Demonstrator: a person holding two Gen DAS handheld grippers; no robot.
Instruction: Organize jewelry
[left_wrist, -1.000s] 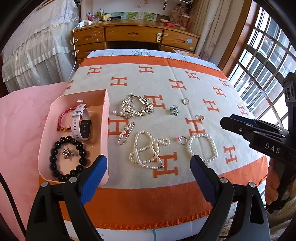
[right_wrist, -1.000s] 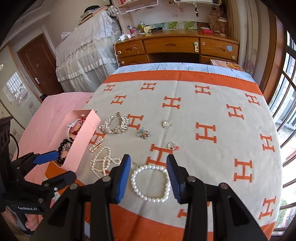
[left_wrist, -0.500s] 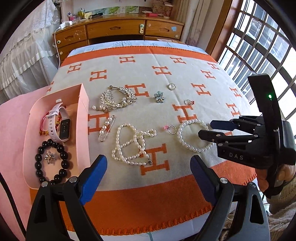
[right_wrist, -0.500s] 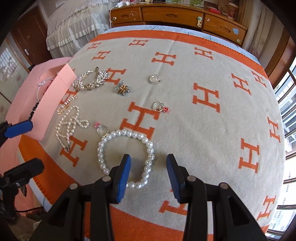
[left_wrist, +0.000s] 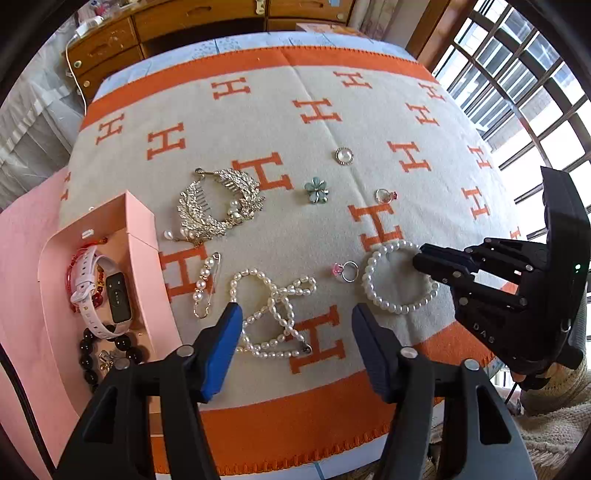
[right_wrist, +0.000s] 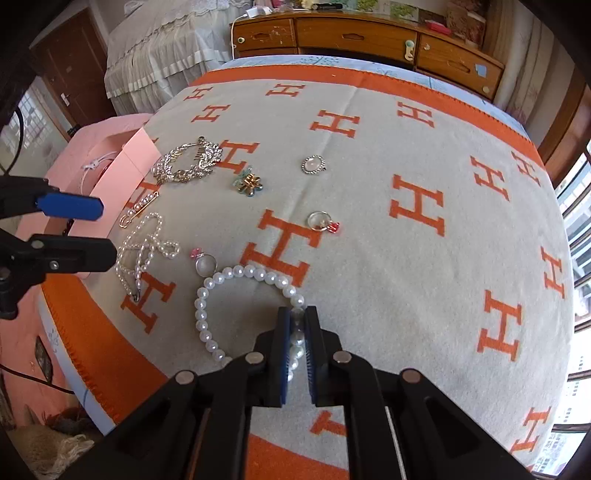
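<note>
In the left wrist view, a cream blanket (left_wrist: 295, 129) with orange H marks and an orange border fills the frame, a wooden dresser (left_wrist: 166, 22) along the top and window bars at the upper right. A pink box (left_wrist: 144, 240) at left holds a watch (left_wrist: 110, 291). The left hand-held gripper (left_wrist: 295, 332) stands wide apart at the bottom centre.

In the right wrist view, the right hand-held gripper (right_wrist: 297, 336) is clamped on the white pearl bracelet (right_wrist: 207, 325), low in the frame on the blanket.
</note>
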